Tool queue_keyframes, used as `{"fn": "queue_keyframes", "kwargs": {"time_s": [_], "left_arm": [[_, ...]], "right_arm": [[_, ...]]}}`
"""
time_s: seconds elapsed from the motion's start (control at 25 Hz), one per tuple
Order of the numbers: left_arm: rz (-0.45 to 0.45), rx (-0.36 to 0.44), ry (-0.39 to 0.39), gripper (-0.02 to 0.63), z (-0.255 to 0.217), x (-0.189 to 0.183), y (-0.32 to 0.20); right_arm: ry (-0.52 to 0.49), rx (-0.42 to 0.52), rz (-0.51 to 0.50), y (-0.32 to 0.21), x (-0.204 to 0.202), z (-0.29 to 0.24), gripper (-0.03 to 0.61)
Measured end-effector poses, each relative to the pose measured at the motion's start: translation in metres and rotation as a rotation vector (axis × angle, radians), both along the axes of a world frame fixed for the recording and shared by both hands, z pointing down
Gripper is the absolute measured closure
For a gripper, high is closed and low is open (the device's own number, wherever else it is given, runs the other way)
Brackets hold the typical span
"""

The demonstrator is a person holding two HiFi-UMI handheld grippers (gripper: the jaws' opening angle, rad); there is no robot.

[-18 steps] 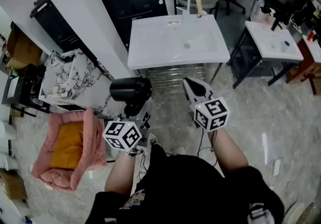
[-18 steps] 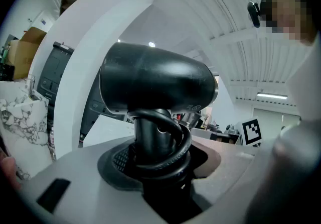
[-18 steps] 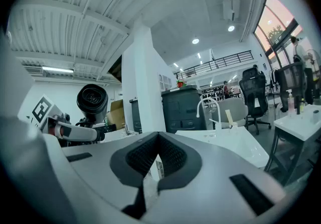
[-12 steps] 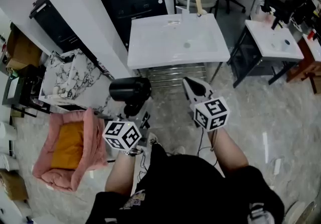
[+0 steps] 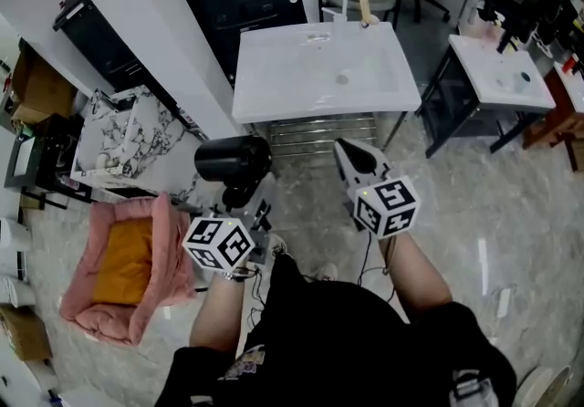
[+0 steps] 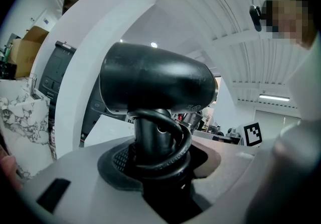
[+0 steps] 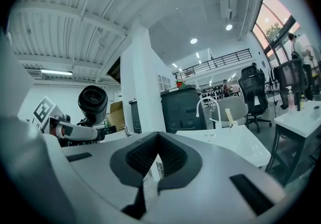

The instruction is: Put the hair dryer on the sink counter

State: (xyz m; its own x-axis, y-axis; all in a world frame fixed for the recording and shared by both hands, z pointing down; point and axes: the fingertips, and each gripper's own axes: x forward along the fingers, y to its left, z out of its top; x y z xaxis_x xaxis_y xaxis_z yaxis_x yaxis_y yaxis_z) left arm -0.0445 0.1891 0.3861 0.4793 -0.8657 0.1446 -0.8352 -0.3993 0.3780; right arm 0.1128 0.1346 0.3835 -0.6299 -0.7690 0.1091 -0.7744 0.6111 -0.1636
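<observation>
The left gripper (image 5: 241, 203) clamps its jaws on the handle of the black hair dryer (image 5: 233, 160), held upright in the air before the white sink desk (image 5: 274, 97), while the right gripper (image 5: 357, 159) keeps its jaws closed, empty.

hair dryer (image 5: 233, 159), clamped in left gripper (image 5: 241, 202), has slid slightly up & left in the head view; gripper's marker cube (image 5: 217, 244) shifted left w/ it.
</observation>
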Motion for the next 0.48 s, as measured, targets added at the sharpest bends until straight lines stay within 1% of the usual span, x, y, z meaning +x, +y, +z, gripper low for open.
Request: {"fn": "queue_keyframes", "kwargs": {"time_s": [0.28,0.48], "left_arm": [[0.015,0.000,0.000,0.405,0.001,-0.011,-0.027],[0.033,0.005,0.007,0.405,-0.003,-0.031,-0.055]], "right_arm": [[-0.003,-0.011,0.021,-0.024,-0.008,0.003,0.580],[0.001,-0.008,0.042,-0.050,-0.026,-0.002,0.580]]}}
